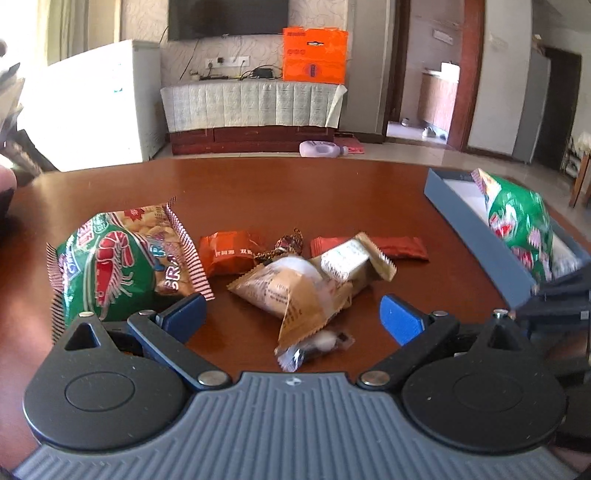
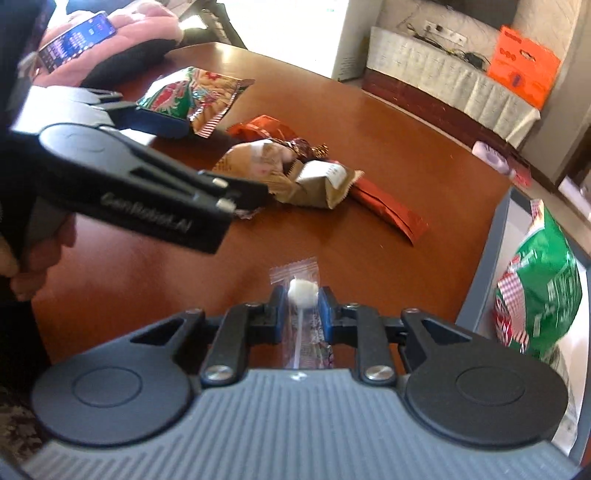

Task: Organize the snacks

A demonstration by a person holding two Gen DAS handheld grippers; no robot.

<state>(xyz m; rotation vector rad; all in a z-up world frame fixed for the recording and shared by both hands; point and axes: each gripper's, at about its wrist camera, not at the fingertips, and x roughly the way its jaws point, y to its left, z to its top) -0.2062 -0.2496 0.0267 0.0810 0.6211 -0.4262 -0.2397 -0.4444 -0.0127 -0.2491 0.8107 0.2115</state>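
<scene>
Two wrist views cover one brown wooden table (image 1: pixel 258 192). From my left wrist view I see the far wall: a dark television (image 1: pixel 228 18), a white chest freezer (image 1: pixel 92 107) and an orange box (image 1: pixel 314 55) on a cloth-covered cabinet. Only my right wrist view shows a person's hand (image 2: pixel 122 22) holding a lit phone (image 2: pixel 77 35) at the table's far corner.

A grey-walled box (image 1: pixel 476 240) stands at the table's right edge with a green snack bag (image 2: pixel 543 288) lying in it. A second green shrimp-cracker bag (image 1: pixel 114 266) lies at the left, touching the left finger (image 1: pixel 183 317) of my left gripper (image 1: pixel 291 317).

The left gripper stands wide open and grips nothing. Between its fingers lie tan wrapped pastries (image 1: pixel 295 291) and a small clear packet (image 1: pixel 314 347).

My right gripper (image 2: pixel 301 314) is closed narrow on a lollipop (image 2: pixel 303 293) in a clear wrapper, the pads pressing its white head. The wrapper end points toward the table centre.
</scene>
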